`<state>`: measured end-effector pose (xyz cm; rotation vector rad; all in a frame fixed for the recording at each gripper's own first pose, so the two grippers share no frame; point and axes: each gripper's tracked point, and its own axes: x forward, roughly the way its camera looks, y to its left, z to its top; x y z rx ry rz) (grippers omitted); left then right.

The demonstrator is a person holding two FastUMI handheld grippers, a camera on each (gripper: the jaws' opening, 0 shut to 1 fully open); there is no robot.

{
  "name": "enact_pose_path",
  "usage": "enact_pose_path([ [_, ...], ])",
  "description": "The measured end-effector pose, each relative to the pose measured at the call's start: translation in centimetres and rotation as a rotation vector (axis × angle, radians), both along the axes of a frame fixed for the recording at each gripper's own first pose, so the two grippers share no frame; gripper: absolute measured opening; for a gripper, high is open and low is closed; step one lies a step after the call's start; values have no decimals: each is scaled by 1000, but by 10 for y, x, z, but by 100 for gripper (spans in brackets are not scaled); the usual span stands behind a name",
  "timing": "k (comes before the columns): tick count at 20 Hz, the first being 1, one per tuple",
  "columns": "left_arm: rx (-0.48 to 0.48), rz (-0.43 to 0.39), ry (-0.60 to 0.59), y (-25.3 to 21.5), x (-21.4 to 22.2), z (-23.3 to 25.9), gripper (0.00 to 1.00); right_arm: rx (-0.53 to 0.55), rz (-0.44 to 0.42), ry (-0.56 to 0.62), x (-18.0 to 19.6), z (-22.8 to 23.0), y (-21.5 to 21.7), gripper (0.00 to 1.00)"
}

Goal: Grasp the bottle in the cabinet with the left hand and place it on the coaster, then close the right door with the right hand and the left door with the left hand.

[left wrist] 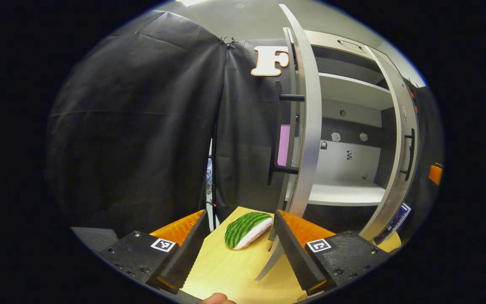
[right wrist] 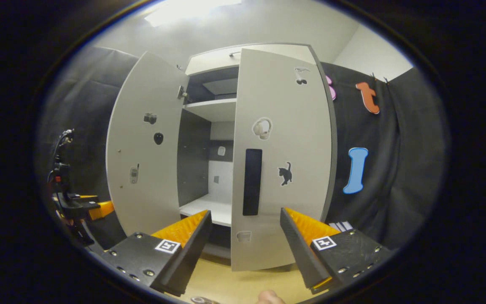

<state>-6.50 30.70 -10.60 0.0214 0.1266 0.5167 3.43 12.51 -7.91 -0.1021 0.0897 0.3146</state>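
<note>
No readable text anywhere (door (right wrist: 283,160) stickers are pictures).

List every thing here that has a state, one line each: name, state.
Left door: open wide.
Right door: partly closed, still ajar.
Cabinet shelves: bare where visible.
Left hand-held gripper: open, empty.
Right hand-held gripper: open, empty, facing the right door.
Watermelon-patterned thing: lying on the table.

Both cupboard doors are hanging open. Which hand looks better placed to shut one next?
Right, probably. The right gripper is open and faces the right door, its handle straight ahead. The left gripper sees the left door edge-on.
</note>
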Motion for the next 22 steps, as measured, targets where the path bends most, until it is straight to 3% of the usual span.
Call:
enact_pose_path([
  [1,12,-3,3,3,2,0,97,0,-4,4,1,-2,1,98],
  [2,22,-7,8,5,3,1,97,-2,-6,8,1,-4,2,93],
  [7,45,-29,35,7,5,-5,97,-3,-14,22,4,-13,7,98],
  [11,1,-54,33,1,8,-6,95,-7,-17,24,4,-17,5,98],
  [12,-6,-57,32,0,9,-7,89,-9,-20,26,5,-19,3,98],
  [13,-13,-60,33,-1,8,-9,94,-8,-25,30,6,-21,1,98],
  [14,-19,-63,33,-2,9,-8,88,-4,-29,32,6,-22,-1,93],
  [15,-26,-65,35,-3,8,-9,94,2,-32,34,7,-22,-4,98],
  [18,-30,-61,34,-3,9,-11,94,17,-37,46,9,-25,-8,94],
  [20,-32,-62,33,-4,10,-12,94,19,-37,53,11,-27,-12,98],
  [21,-34,-69,32,-5,12,-14,94,21,-34,56,11,-27,-12,94],
  [22,-38,-80,31,-7,13,-16,94,22,-32,58,12,-27,-13,98],
])
